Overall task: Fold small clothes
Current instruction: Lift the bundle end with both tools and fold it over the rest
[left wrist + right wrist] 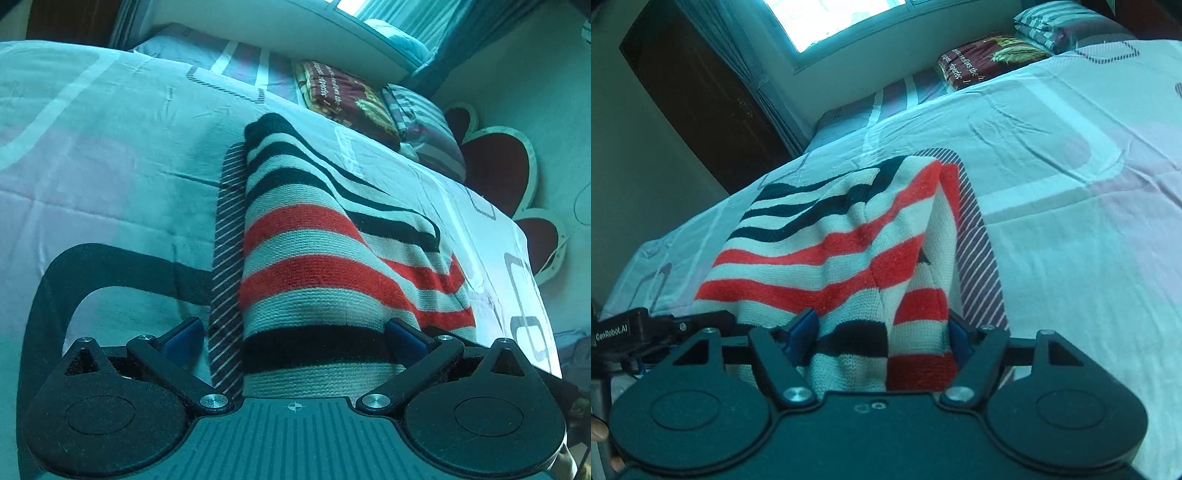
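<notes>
A knitted striped garment (314,240) in bands of red, cream and black lies on a bed (92,166) dressed in a pale, creased sheet printed with rounded squares, directly ahead of both tools. The left hand-held gripper (295,334) has its blue pads standing wide apart, with the near end of the knit bunched between them; whether the pads press on the cloth cannot be told. The right hand-held gripper (882,336) likewise stands with its pads spread, and a thick fold of the ribbed knit fills the gap and rises in a ridge just ahead of the fingers; pad contact is not clear. A hatched dark stripe of the sheet runs beside the garment's edge. Beyond the garment, well away from the grippers, folded bedding (993,55) rests near the head of the bed beneath a bright window (831,18). Open sheet spreads left of the left gripper and right of the right gripper.
</notes>
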Tool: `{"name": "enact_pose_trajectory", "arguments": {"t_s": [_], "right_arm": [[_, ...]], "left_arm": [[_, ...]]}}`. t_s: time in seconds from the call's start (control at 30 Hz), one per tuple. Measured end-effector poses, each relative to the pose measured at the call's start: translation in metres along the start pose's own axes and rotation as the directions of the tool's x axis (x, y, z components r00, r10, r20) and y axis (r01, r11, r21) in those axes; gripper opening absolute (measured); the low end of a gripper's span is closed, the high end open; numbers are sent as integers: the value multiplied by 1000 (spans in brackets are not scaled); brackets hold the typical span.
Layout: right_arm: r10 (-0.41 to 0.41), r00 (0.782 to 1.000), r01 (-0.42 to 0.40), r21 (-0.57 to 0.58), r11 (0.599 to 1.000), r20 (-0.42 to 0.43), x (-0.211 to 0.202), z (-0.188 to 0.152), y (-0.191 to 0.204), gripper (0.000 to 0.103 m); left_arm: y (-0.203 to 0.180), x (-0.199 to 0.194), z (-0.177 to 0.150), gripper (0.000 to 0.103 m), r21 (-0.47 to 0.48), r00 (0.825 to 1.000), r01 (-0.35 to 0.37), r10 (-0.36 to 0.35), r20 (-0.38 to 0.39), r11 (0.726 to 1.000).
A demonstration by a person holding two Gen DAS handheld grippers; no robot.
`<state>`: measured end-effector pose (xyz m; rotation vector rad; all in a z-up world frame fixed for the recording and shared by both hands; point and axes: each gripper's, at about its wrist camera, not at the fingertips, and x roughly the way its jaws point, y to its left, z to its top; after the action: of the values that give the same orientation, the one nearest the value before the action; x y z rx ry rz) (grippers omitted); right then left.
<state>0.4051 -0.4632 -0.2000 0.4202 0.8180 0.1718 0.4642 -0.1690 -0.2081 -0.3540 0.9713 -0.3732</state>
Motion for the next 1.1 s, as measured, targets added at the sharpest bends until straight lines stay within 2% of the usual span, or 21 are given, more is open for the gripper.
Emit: {"name": "enact_pose_trajectory", "arguments": {"t_s": [0.03,0.07,0.1,0.17,0.23,0.3,0.4,0.47,0.57,0.73,0.93,1.1], "right_arm": [[7,1000,-7,12,1000,-1,1,0,0,70],[18,1000,-18,23,1000,-6,1,1,0,64],[33,999,-33,34,999,-9,1,1,1,58],[44,999,-45,42,998,4,-4,1,0,43],[65,998,-66,64,996,18,-9,1,-4,39],[65,998,-66,56,996,21,-7,-1,-6,39],[54,998,-56,79,995,27,-6,1,-4,38],[78,995,-82,68,994,59,-16,2,5,37],[97,992,-101,42,994,84,-30,5,19,36],[144,984,-147,20,989,108,-41,8,49,36],[215,971,-214,-19,977,106,-29,6,116,36],[254,962,-251,-46,967,96,-1,-4,186,36]], "left_arm": [[-2,1,-1,101,-1,1000,11,-11,-5,1000],[-4,2,-2,84,-5,999,34,-34,-9,999],[-6,1,-2,81,-25,998,64,-65,-17,998],[-14,0,-3,79,-20,999,43,-43,0,999],[-14,-3,-5,75,-27,999,44,-44,9,999],[-11,-5,-4,73,-36,998,56,-55,13,998],[-14,-4,-3,70,-20,999,26,-25,22,999],[-23,-15,-4,65,22,998,10,-11,59,1000],[-23,-29,1,64,9,997,38,-38,61,999],[-10,-68,10,64,30,993,32,-35,113,999],[40,-123,24,64,17,984,-16,13,179,1000],[107,-165,36,64,-4,973,-56,55,224,998]]}}
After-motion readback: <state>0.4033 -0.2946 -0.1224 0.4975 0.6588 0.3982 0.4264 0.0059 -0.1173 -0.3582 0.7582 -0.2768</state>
